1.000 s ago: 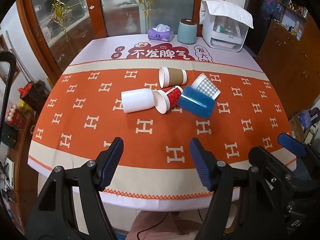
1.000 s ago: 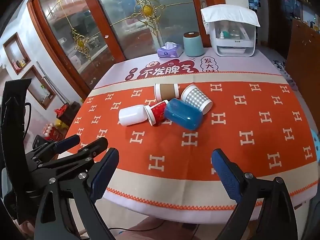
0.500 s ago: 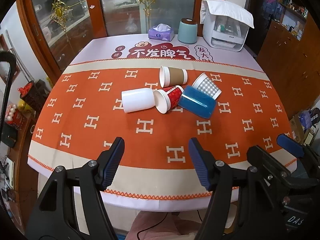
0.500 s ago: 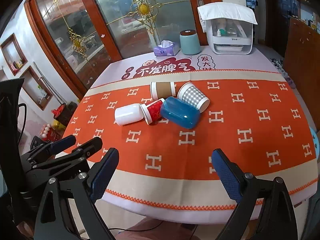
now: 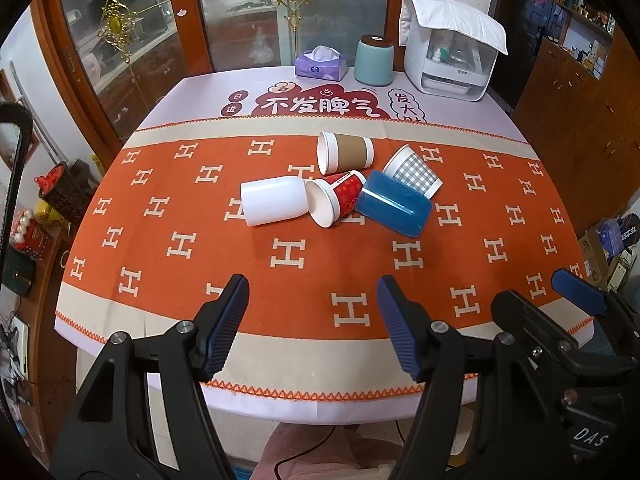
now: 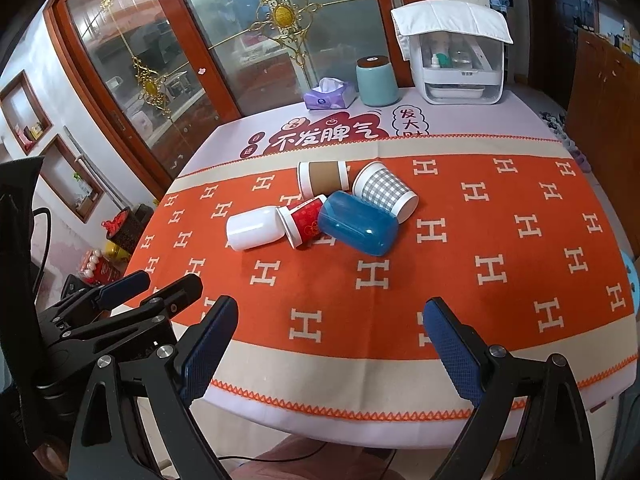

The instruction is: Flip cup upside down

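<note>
Cups [image 5: 340,188]: five on their sides, huddled touching mid-desk [image 5: 160,264]. Left claw [image 5: 312,320] and right claw [image 6: 328,344] both spread apart, empty, near edge. Risk: nudging one rolls its neighbours.

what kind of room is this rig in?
Most likely a home dining or living room. A table with an orange patterned tablecloth stands before wood-framed glass doors, with a tissue box and a covered countertop appliance at its far edge. Cups lie scattered mid-table.
</note>
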`<control>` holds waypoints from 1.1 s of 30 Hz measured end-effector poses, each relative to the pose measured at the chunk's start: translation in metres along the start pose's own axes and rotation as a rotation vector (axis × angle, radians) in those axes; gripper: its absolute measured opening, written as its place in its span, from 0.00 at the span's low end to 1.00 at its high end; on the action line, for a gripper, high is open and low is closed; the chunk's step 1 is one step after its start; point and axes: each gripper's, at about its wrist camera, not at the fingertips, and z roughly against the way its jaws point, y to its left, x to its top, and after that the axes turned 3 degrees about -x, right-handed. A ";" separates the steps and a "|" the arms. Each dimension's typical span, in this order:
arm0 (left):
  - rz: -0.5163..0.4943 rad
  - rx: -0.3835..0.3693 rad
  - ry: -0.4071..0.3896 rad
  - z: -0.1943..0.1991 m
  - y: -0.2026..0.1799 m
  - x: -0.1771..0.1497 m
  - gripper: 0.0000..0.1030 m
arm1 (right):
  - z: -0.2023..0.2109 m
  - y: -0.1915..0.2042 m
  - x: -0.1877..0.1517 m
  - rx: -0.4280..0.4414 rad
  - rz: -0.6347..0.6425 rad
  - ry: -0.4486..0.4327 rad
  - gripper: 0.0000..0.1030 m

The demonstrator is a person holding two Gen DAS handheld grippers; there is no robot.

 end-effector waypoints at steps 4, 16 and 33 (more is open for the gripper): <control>-0.005 0.001 0.000 -0.001 -0.001 0.001 0.62 | 0.001 -0.001 0.001 0.002 0.001 0.000 0.92; -0.004 0.003 0.005 -0.004 -0.003 0.001 0.62 | -0.002 -0.002 0.000 0.002 0.002 0.002 0.92; -0.005 0.007 0.011 -0.008 0.013 0.002 0.62 | -0.006 0.000 0.002 0.007 0.001 0.004 0.92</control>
